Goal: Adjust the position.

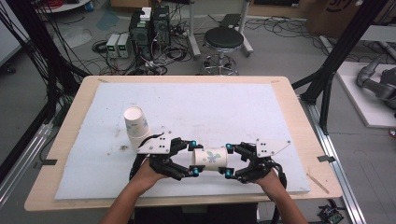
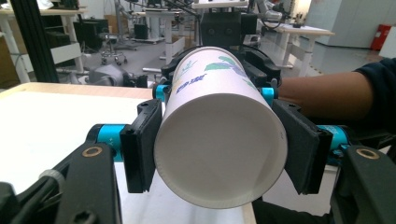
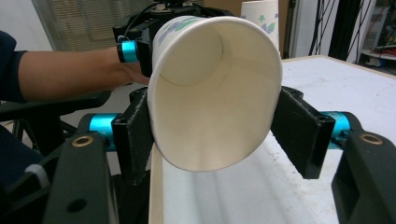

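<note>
Above the table's near edge, both hand-held grippers, left (image 1: pixel 193 160) and right (image 1: pixel 228 161), clamp one paper cup (image 1: pixel 208 158).

White paper cup (image 1: pixel 209 158) between the two tools, green leaf sprigs and a line of blue lettering on its side — plain white inside and on its base. A second cup (image 1: pixel 136 122) over on the pale blue-grey mat (image 1: pixel 224 107) carries the same white with little green marks, and that mat sits on a light wood-coloured table (image 1: pixel 299 116). Left hand-held gripper (image 1: pixel 188 157) and right hand-held gripper (image 1: pixel 231 160) — both black, with bright blue cylinders at the fingers and a grey plate on top.
</note>
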Demonstrator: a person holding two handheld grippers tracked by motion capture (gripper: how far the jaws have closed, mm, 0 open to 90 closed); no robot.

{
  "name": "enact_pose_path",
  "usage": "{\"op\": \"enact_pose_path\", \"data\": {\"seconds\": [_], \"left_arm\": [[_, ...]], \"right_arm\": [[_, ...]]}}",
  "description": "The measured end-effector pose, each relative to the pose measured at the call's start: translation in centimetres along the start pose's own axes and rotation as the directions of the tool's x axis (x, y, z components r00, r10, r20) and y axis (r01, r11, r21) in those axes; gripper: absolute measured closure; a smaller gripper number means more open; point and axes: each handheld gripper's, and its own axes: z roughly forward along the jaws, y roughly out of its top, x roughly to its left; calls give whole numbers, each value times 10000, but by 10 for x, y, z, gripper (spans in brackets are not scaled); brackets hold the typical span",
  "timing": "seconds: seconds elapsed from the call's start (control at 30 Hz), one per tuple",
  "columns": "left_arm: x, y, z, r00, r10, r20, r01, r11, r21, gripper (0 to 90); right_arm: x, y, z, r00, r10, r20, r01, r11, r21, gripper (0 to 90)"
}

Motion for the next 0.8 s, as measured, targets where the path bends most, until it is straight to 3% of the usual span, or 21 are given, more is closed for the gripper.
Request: {"op": "enact_pose_path", "data": {"seconds": [0.03,0.07,0.13,0.23,0.27,0.4,0.43,0.47,0.63,0.7,0.73,0.77,0.8], "left_arm": [[0,0,1,9999,-75,-79,76,9999,71,240],[0,0,2,9993,-183,-327,187,9997,137,240],[0,1,2,9974,-208,-689,235,9990,383,142],[-1,2,2,9942,-259,-1045,342,9963,790,141],[-1,2,1,9936,-201,-1115,313,9945,997,140],[0,6,1,9938,27,-1110,154,9866,1625,141],[0,8,1,9935,92,-1133,129,9812,1926,142],[0,8,1,9935,92,-1133,129,9812,1926,144],[1,13,1,9938,220,-1086,69,9659,2589,144],[2,13,0,9940,222,-1074,80,9621,2726,147],[2,14,0,9944,213,-1032,82,9609,2769,147],[2,14,0,9944,248,-1025,58,9576,2879,149],[2,14,0,9943,215,-1045,98,9568,2907,149]], "right_arm": [[0,1,0,10000,-28,-35,29,10000,68,344],[0,1,0,10000,-28,-35,29,10000,68,344],[0,2,-1,10000,79,-25,-78,9997,229,344],[1,3,-1,9999,144,91,-148,9989,445,343],[1,5,0,9994,90,346,-123,9952,967,342],[3,9,1,9987,-14,505,-59,9896,1436,342],[4,12,3,9981,-94,616,-20,9831,1832,342],[4,14,4,9980,-146,619,18,9793,2023,341],[4,21,7,9970,-340,692,151,9662,2574,341],[3,26,9,9955,-534,784,264,9495,3126,341],[3,26,9,9955,-534,784,264,9495,3126,341],[3,31,11,9947,-659,789,346,9373,3469,342],[2,33,11,9943,-719,784,391,9322,3598,342]]}}
